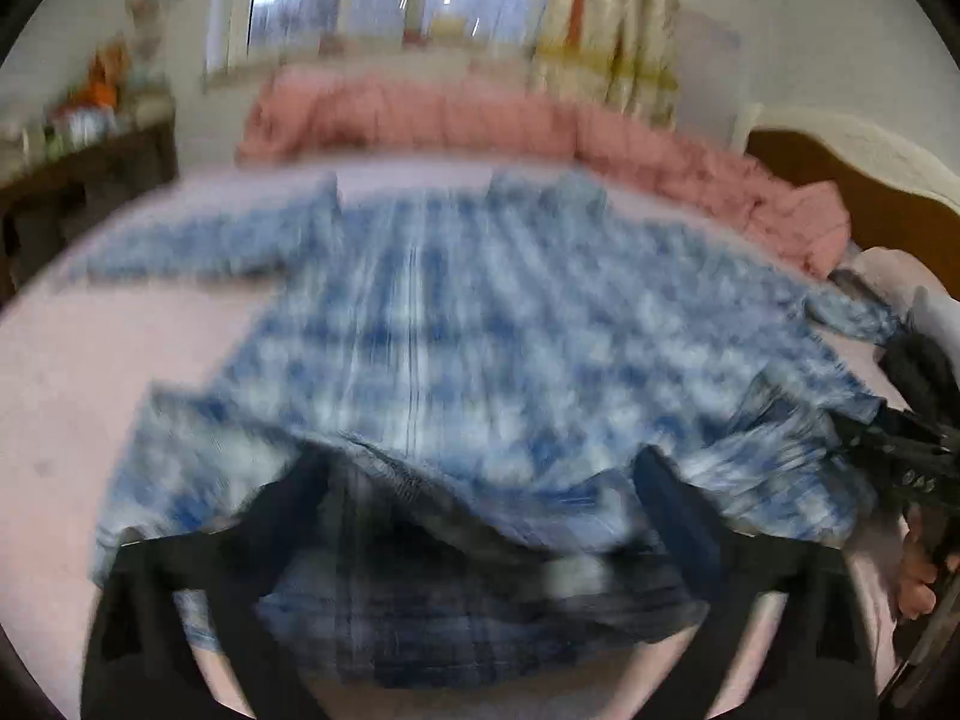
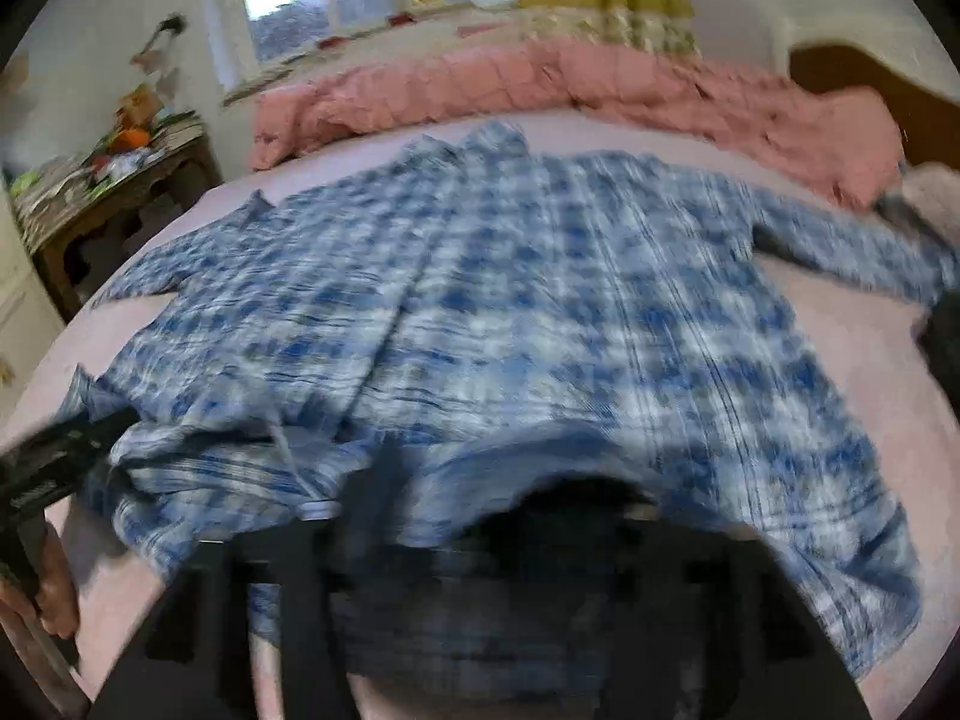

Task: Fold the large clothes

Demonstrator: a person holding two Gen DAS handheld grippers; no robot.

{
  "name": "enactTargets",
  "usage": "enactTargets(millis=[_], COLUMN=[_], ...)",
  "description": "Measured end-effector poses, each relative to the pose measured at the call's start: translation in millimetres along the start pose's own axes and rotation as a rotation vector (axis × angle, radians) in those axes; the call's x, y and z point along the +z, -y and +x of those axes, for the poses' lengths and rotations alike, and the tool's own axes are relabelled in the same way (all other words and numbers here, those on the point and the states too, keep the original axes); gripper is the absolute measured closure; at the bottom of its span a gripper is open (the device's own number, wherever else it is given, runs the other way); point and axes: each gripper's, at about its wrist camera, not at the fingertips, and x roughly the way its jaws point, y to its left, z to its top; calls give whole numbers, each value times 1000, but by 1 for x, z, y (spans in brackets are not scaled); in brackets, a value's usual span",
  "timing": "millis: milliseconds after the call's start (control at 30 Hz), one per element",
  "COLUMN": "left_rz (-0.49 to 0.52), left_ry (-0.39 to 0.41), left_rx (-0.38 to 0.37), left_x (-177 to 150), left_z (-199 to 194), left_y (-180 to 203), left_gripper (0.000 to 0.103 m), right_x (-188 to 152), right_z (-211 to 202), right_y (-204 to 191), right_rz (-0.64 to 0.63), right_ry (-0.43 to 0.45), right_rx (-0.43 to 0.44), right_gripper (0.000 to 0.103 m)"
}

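Note:
A large blue-and-white plaid shirt [image 1: 480, 330] [image 2: 510, 300] lies spread flat on the pale pink bed sheet [image 1: 90, 390] [image 2: 870, 360], collar at the far side and sleeves stretched out to both sides. My left gripper [image 1: 480, 480] is at the near hem, its fingers [image 1: 300, 486] wide apart and the hem lying loosely between them. My right gripper [image 2: 486, 498] is also at the near hem, jaws apart; cloth drapes over its right finger. Each gripper shows at the edge of the other's view, the right gripper [image 1: 918, 456] and the left gripper [image 2: 54, 456]. Both views are blurred.
A rumpled pink duvet [image 1: 450, 114] [image 2: 540, 84] lies along the bed's far side under a window. A cluttered wooden side table [image 1: 90, 150] [image 2: 120, 180] stands at the left, a brown headboard [image 1: 840, 174] at the right. Dark clothing [image 2: 942, 348] lies at the bed's right edge.

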Motion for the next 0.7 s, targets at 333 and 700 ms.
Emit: enactTargets(millis=[333,700], left_rz=[259,31], left_ry=[-86,-251], left_rx=[42,193], left_x=[-10,-9], left_z=[11,57], left_y=[50,8], left_gripper=[0,5], right_x=[5,-23], right_z=[-50,-34], right_y=[-7,-4], right_rz=[-89,-100], right_ry=[180,-90], right_rx=[-34,-61], right_gripper=[15,14])
